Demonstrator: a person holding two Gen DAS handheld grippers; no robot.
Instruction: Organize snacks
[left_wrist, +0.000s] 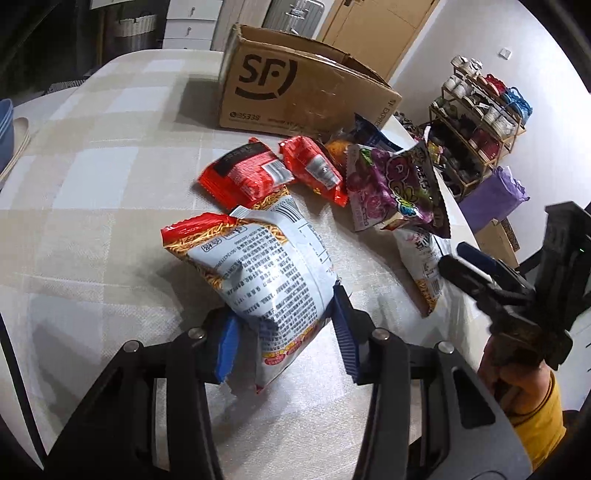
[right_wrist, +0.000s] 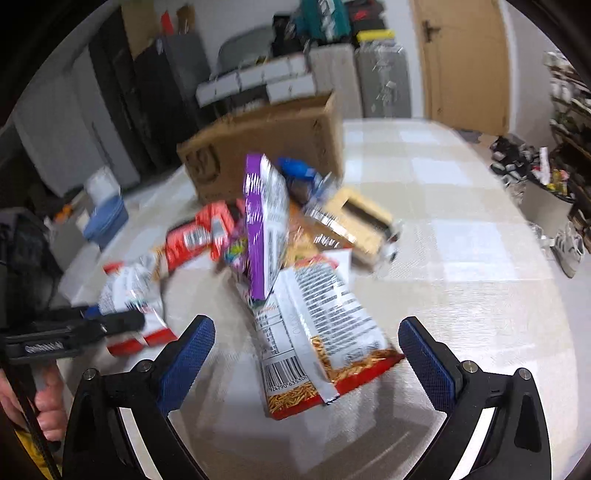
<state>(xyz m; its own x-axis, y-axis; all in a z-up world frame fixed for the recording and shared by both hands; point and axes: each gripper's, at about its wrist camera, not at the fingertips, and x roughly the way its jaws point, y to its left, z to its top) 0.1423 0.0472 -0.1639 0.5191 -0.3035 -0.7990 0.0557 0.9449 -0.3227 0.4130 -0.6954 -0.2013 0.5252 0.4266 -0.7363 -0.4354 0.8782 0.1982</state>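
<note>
Looking through the left wrist camera, the left hand-held gripper (left_wrist: 288, 332) is clamped on one white and red noodle-snack bag (left_wrist: 258, 269), its two blue pads pressed into the bag's lower end. The bag tilts up off the checked surface (left_wrist: 92, 221). Beyond it lie two red packets (left_wrist: 243, 173) side by side, then one purple grape-candy bag (left_wrist: 391, 184) propped upright, with an orange packet (left_wrist: 338, 147) and a dark blue packet (left_wrist: 369, 129) behind it. A second white and red noodle-snack bag (left_wrist: 424, 258) lies near the surface's right edge. One open cardboard box (left_wrist: 295, 92) stands at the far side, just beside the pile. At the right, the right hand-held gripper (left_wrist: 469, 262) is seen from the side, held by a hand (left_wrist: 517, 376) with a yellow sleeve.

Through the right wrist camera, which is blurred, the right hand-held gripper (right_wrist: 306, 350) has its two blue pads spread wide apart, touching nothing. Between and just ahead of them lies one white and red noodle-snack bag (right_wrist: 321, 332), barcode toward the camera. The purple bag (right_wrist: 264, 229) stands on edge behind it, touching its far end. Two red packets (right_wrist: 199, 236) lie to the left, one tan packet (right_wrist: 358, 221) and one blue packet (right_wrist: 299, 173) lie further back, and the box (right_wrist: 266, 144) stands behind them all. At the left, the left hand-held gripper (right_wrist: 114, 317) grips the other noodle-snack bag (right_wrist: 129, 295).
</note>
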